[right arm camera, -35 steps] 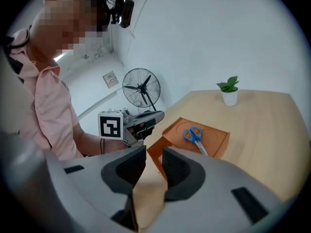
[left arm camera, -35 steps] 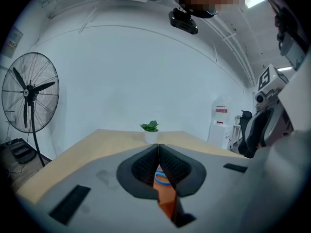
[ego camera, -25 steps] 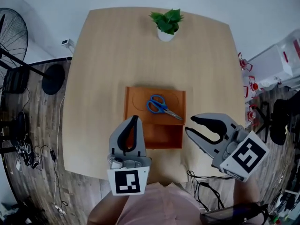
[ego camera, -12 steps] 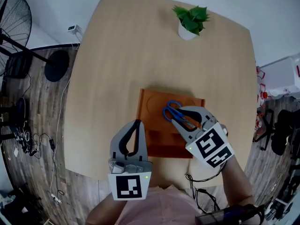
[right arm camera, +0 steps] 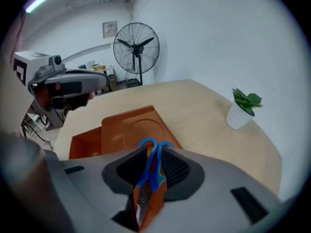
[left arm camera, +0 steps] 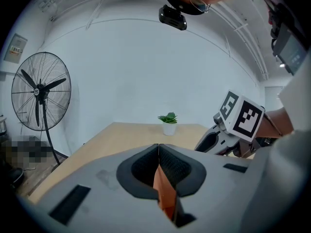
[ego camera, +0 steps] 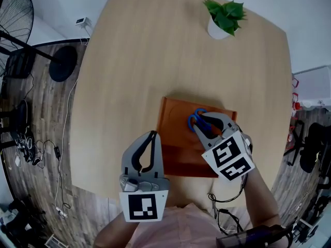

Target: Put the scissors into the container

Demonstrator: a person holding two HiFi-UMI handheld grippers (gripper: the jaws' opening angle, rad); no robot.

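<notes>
Since a second ago, brought the right gripper (ego camera: 208, 124) in from off the right edge of the orange container (ego camera: 173, 119), at the near middle of the desk (ego camera: 134, 61), to over its raised shelf, jaws now pinched onto the scissors (right arm camera: 151, 167) at the blue handle loops. Left gripper (ego camera: 150, 136) low at the container's near left corner, jaws pressed together on nothing. In the right gripper view, clamped across both loops, loops pointing ahead and steel blades running back toward the camera. Probably light and rigid, with smooth plastic handles and slick metal blades. Best held much as now, across the loops close to the pivot, to stop any swinging or scissoring open. Prone to tipping blade-down if gripped at the far end of the loops. Impossible to tell whether lifted clear of the shelf or resting on it. Blade tips lost in the dark between the jaws. In the head view, mostly covered by the gripper, only a curve of blue showing. Deeper near compartment of the container partly hidden behind the marker cube (ego camera: 228, 156).
</notes>
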